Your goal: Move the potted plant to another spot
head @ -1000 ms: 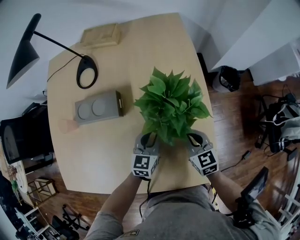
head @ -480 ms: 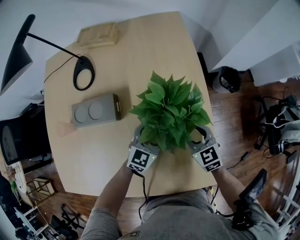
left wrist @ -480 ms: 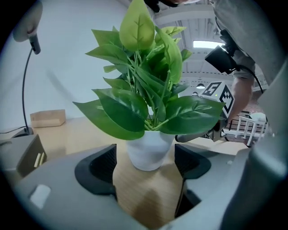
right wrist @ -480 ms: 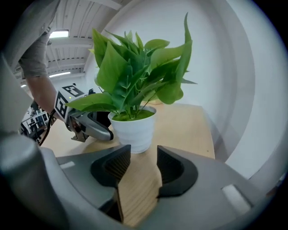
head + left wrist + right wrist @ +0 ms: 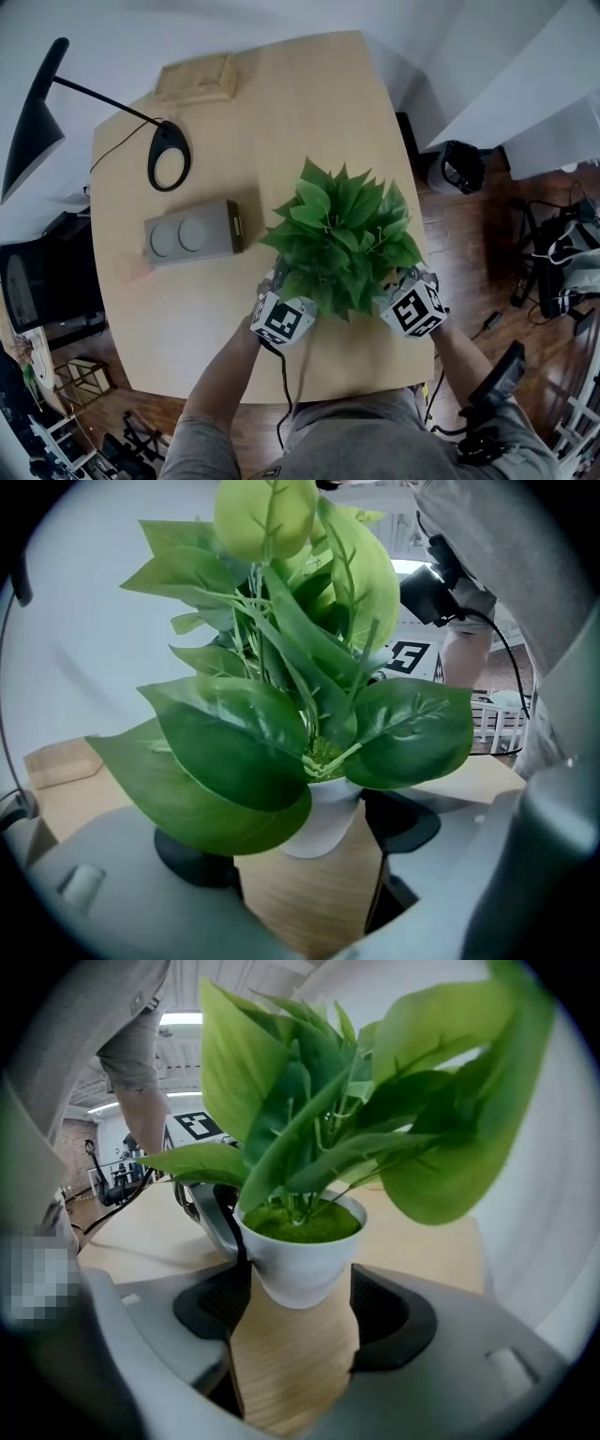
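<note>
Table [image 5: 309, 103]: lamp [image 5: 170, 137], grey box [image 5: 192, 239] beside potted plant [image 5: 342, 239].

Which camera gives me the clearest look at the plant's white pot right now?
The right gripper view: the white pot shows whole there, rim, green filling and tapered wall. In the left gripper view the leaves cover its top. The head view hides it under them.

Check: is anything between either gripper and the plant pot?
Nothing visible does. Both grippers' fingers have just been opening; the white pot stands on the table between the tips of the left gripper and of the right gripper, unpressed. Only its leaves overhang.
</note>
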A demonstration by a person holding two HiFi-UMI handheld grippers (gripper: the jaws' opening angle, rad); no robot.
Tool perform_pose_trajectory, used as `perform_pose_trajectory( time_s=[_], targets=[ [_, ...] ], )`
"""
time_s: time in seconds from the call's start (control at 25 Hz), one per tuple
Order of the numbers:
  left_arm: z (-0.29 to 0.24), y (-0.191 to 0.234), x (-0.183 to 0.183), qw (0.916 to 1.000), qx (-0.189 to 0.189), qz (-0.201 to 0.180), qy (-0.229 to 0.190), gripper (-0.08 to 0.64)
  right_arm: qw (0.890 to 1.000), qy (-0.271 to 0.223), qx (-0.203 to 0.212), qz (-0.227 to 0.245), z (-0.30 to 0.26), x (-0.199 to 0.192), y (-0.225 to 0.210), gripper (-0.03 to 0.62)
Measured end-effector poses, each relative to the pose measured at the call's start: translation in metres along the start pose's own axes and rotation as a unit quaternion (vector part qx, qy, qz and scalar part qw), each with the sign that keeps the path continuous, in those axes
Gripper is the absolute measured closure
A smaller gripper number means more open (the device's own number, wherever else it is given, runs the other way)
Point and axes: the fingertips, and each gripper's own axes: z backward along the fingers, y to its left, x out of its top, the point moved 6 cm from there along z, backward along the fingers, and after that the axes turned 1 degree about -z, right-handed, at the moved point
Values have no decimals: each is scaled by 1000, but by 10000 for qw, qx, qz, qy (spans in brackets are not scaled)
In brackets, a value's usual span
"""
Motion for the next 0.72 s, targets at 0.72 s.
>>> perform_pose_trajectory(
  time_s=[0.72],
  targets=[
    [29, -2, 43, 9994, 196, 43, -298, 160, 9994, -80, 27, 321, 19, 41, 4, 276]
  ],
)
